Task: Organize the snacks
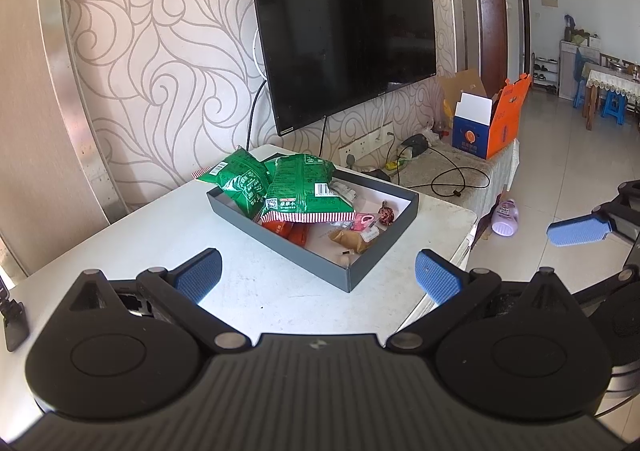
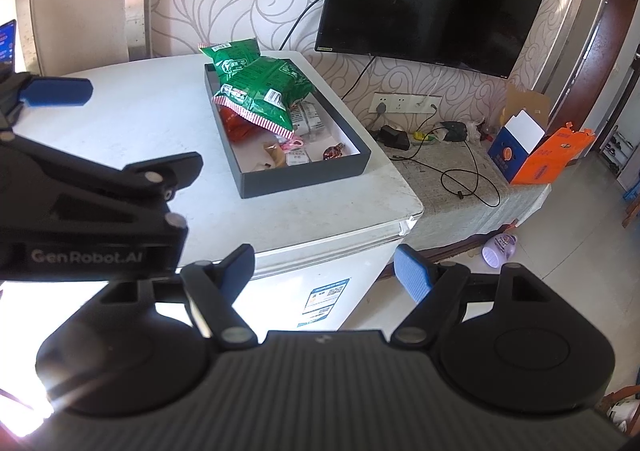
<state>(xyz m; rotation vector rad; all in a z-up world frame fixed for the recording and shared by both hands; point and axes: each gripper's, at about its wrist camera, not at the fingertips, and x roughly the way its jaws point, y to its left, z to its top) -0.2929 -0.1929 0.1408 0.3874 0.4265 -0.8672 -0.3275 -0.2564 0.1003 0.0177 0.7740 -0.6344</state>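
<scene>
Two large green crinkled snack bags with red-striped seams (image 1: 298,187) (image 2: 264,93) lie heaped at the far end of a shallow dark-grey rectangular cardboard tray (image 1: 372,255) (image 2: 304,179), one overhanging its far rim. Small wrapped sweets, a pink packet (image 1: 365,221) and a brown pouch (image 1: 352,239) lie loose on the tray's white floor nearer its front end.

The tray sits on a white flat counter (image 1: 140,235) (image 2: 132,147), set apart from the counter's right edge, with bare surface along its left side and its front.

Left gripper (image 1: 318,277) (image 2: 56,91): blue-padded fingers spread wide, empty, held above the counter's near part, short of the tray.

Right gripper (image 2: 326,267) (image 1: 580,231): fingers spread, empty, held off the counter's front edge.

Beyond the right edge: a low cloth-covered bench with black cable (image 1: 460,181) and an orange-and-blue carton (image 1: 492,123).
</scene>
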